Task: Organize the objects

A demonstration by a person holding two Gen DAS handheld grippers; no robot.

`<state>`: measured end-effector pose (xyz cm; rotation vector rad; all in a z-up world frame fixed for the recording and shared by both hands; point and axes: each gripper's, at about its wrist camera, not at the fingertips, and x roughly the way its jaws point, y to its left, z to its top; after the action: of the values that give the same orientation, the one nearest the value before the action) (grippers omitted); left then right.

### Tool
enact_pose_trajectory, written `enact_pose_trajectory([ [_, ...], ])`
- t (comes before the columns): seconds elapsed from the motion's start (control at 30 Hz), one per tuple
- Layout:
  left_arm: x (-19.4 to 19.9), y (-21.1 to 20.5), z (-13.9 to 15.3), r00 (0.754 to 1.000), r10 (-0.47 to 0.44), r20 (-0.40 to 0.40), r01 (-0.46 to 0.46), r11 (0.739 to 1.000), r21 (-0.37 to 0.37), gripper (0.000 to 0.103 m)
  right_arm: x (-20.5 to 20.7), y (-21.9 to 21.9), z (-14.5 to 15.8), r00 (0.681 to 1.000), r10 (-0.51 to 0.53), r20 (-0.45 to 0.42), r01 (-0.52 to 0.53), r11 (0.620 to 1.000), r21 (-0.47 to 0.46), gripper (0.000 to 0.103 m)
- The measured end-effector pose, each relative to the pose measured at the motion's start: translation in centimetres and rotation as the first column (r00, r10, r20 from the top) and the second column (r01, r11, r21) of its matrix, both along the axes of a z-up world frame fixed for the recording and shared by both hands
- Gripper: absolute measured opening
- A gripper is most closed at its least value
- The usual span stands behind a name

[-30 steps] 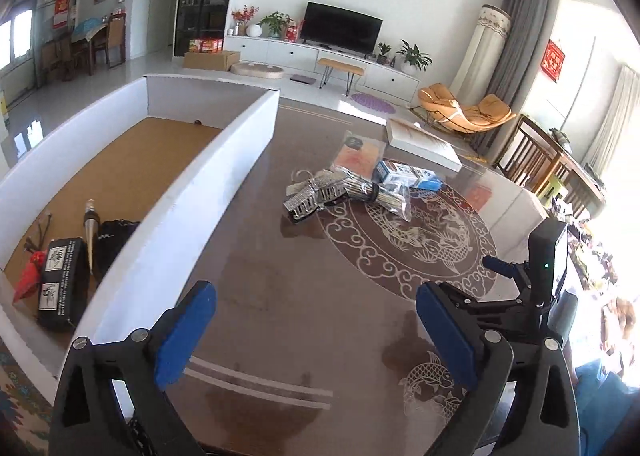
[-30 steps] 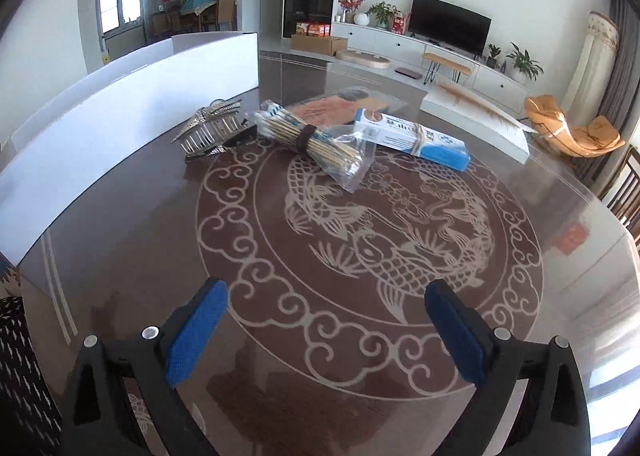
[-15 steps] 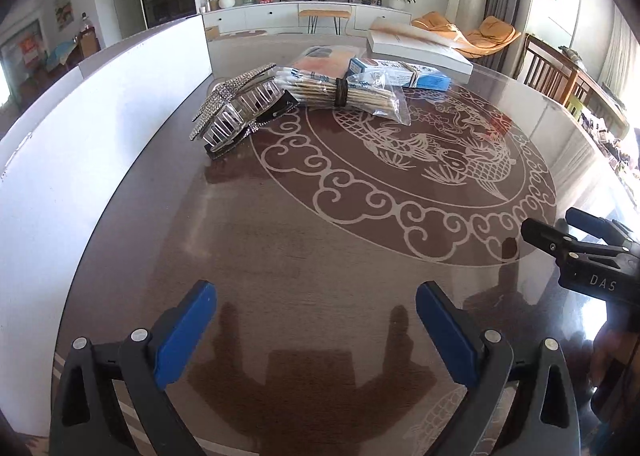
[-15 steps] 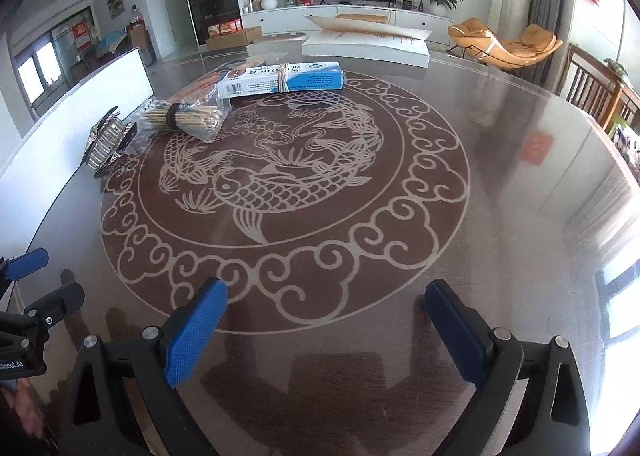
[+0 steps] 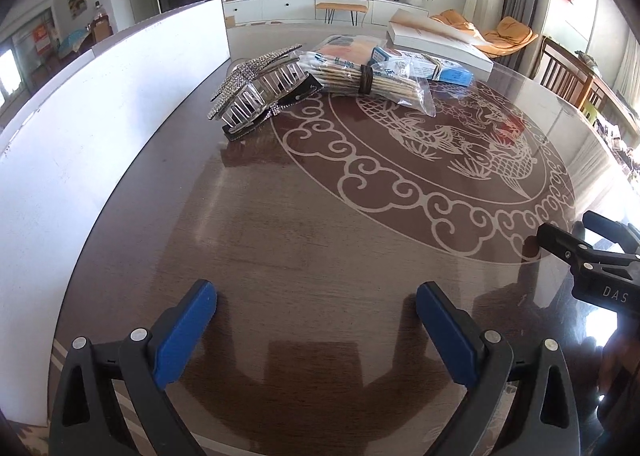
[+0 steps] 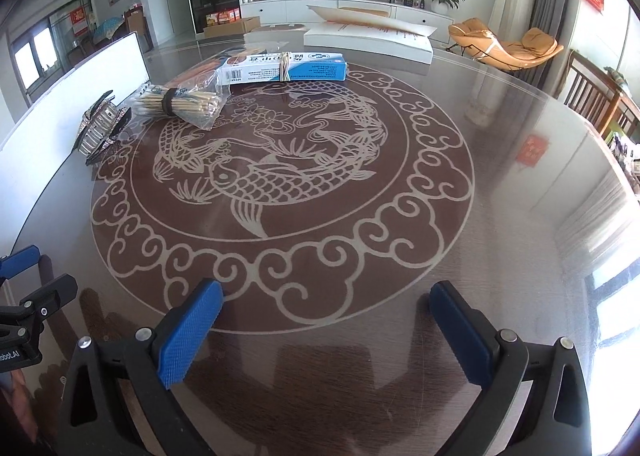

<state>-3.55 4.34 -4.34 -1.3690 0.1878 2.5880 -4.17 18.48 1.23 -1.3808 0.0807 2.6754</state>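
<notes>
While both the left gripper [image 5: 316, 320] and right gripper [image 6: 326, 322] hover wide open and empty, the rhinestone hair clip [image 5: 260, 92], banded stick bundle [image 5: 372, 78] and blue-white box [image 6: 284, 66] wait at eleven o'clock on the glossy brown worktop [image 6: 360, 216], seemingly unsorted.

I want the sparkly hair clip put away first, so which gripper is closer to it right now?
Left. The left gripper faces the hair clip ahead, slightly to its left. The right gripper sits farther right, with the clip far off to its left.
</notes>
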Motion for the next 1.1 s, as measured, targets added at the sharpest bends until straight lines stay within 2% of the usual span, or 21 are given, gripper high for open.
enact_pose_trajectory([
  [1.1, 0.05, -0.14, 0.03, 1.000, 0.003, 0.005, -0.003, 1.000, 0.007, 0.103, -0.01, 0.01, -0.03, 1.000, -0.002, 0.000, 0.002, 1.000, 0.000, 0.103],
])
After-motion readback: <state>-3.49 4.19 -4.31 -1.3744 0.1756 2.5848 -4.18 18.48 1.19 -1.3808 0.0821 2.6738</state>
